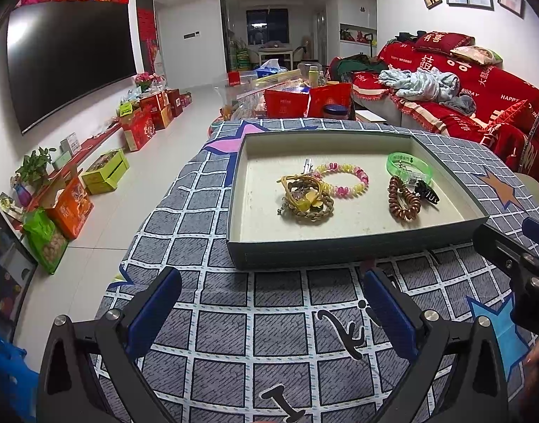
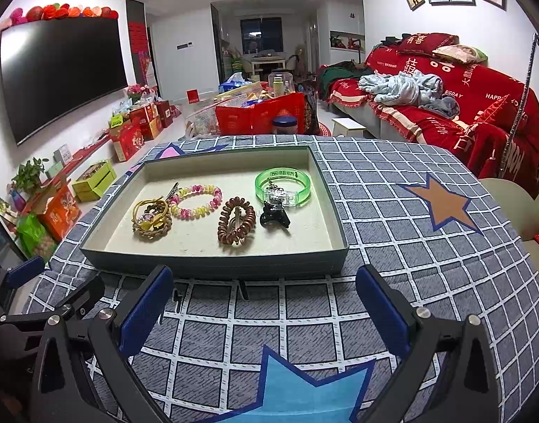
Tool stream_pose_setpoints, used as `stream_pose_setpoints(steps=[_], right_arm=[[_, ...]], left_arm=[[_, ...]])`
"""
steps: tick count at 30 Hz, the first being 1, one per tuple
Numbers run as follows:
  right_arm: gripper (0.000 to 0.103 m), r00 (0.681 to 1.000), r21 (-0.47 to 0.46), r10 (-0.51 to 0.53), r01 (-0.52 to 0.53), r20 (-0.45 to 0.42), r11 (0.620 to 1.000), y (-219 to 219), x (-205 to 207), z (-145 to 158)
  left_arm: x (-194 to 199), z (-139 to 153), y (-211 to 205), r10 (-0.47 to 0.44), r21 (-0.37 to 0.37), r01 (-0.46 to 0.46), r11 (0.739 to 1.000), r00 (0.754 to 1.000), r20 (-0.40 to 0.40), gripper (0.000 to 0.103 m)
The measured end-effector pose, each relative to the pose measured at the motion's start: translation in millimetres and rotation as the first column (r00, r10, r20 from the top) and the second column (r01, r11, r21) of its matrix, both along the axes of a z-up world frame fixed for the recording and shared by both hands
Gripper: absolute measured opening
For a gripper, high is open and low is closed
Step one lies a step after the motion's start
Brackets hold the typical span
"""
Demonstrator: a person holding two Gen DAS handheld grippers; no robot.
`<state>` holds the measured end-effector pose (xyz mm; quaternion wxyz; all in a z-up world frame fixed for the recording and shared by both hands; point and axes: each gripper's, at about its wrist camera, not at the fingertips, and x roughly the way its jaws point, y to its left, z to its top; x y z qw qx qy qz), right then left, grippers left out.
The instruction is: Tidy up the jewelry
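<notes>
Checked desk (image 2: pixel 392 211), carrying shallow grey tray (image 2: pixel 213 264). Inside, left to right: tangled yellow-brown bracelets (image 2: pixel 151 216), pink-yellow beaded bracelet (image 2: pixel 198 201), brown coil hair tie (image 2: pixel 236 220), green bangle (image 2: pixel 282 184), possibly black claw clip (image 2: pixel 274 216). Nearer, left tool (image 1: pixel 269 313) and right tool (image 2: pixel 265 312), both wide open, holding nothing.

Bright indoor light, fisheye-warped, perhaps grainy.

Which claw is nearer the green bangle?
Right. The right claw faces the tray just left of the green bangle; the left claw sits farther left, bangle off right.
</notes>
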<state>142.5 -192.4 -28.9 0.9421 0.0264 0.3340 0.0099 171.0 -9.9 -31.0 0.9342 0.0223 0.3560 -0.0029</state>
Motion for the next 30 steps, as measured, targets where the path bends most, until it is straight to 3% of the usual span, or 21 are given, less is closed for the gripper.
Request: stream_pose_setpoints(steps=[30], right_arm=[[0.103, 1.0, 0.001, 0.0, 0.0, 0.0, 1.0, 0.1, 0.9, -0.8]], left_arm=[[-0.2, -2.9, -0.9, 0.0, 0.0, 0.0, 1.0, 1.0, -0.007, 0.103]])
